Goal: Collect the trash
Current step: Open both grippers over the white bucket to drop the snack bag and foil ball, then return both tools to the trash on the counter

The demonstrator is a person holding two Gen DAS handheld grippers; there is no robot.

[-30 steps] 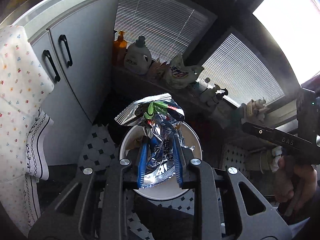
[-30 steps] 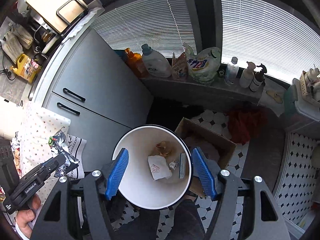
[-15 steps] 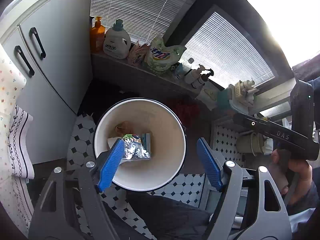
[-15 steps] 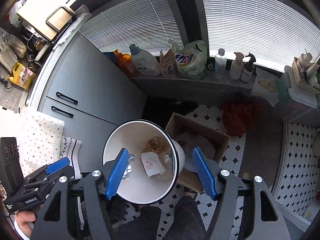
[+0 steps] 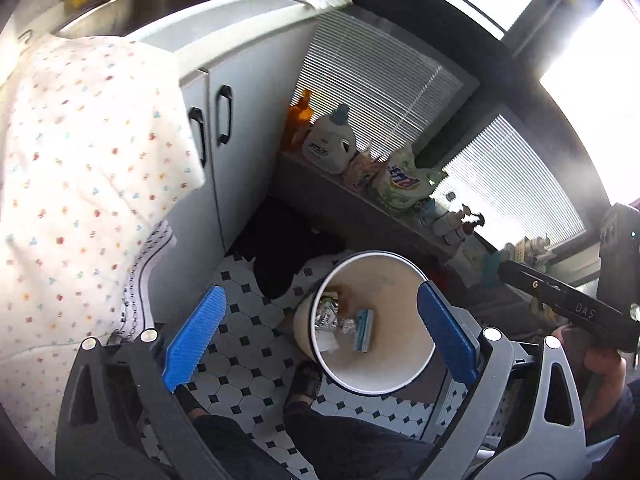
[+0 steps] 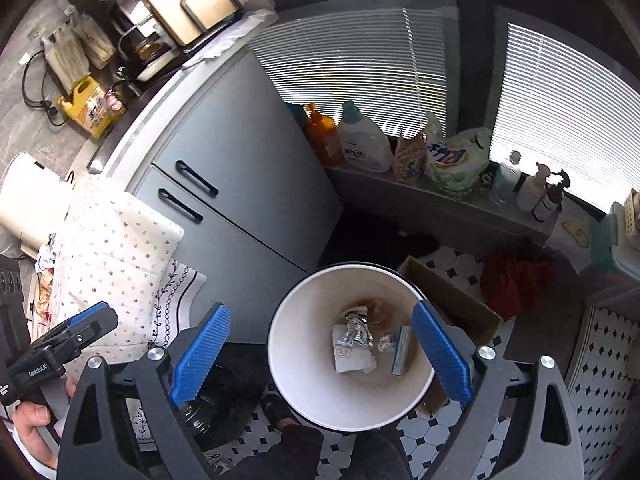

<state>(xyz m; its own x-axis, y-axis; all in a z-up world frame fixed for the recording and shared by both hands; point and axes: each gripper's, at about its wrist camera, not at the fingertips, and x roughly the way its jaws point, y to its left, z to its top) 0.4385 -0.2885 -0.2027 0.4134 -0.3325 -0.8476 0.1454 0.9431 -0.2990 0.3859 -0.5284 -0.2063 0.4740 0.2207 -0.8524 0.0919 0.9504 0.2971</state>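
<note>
Both grippers hang over the white bin (image 6: 304, 396), jaws just spread wide with nothing between them. Below the left gripper (image 5: 320, 336) and right gripper (image 6: 322, 354), the crumpled foil wrapper (image 6: 356, 334) lies at the bin's bottom among other scraps.

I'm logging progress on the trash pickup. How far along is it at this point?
Done: a foil wrapper, crumpled paper and a small box lie in the bin. In hand: nothing. The left gripper and right gripper have just been opening and nothing sits between their fingers. Left: more litter shows on the table at the far left of the right wrist view.
</note>
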